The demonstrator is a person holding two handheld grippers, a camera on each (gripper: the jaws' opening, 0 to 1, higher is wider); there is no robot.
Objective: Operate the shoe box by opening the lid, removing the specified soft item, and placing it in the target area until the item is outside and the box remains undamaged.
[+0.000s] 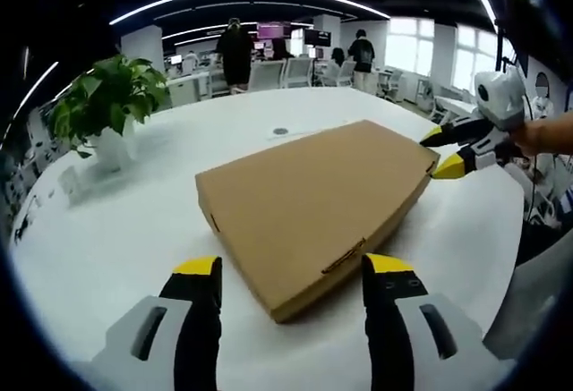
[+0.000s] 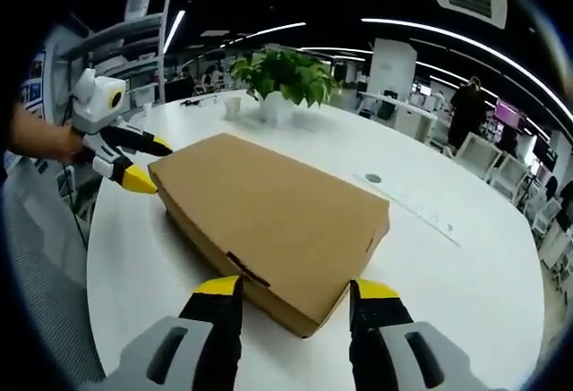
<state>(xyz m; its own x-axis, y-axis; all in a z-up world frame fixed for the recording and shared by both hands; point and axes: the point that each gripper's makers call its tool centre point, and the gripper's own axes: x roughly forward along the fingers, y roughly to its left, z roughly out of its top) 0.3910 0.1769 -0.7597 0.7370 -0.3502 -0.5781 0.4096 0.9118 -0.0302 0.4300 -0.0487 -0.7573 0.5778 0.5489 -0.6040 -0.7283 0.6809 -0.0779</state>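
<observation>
The flat brown cardboard shoe box (image 1: 315,208) lies closed on the round white bench (image 1: 116,239), roughly at its middle, lid down and tab slots visible along the near edges. We hold the left gripper (image 1: 294,275) at one corner of the box, its yellow-tipped jaws standing apart on either side of that corner without touching it. At the opposite end, the right gripper (image 2: 294,294) frames its own corner the same way, jaws apart and empty; in the left gripper view it also shows at the far corner (image 1: 445,151), its tips just beside the cardboard and possibly brushing it, though the fisheye makes that hard to tell.

We judge the lid-opening step has not begun. To do it well, we think one gripper should steady the base while the other catches the lid's front lip near a tab slot (image 1: 344,256) and lifts gently, so the thin cardboard does not crease or tear.

The box sits well in from the bench rim on every side, leaving bare white surface for setting the soft item down. A leafy green plant in a white pot (image 1: 106,109) stands well apart near the far rim, and a small dark round disc (image 1: 280,131) lies beyond the box. Office chairs and standing people are in the background.
</observation>
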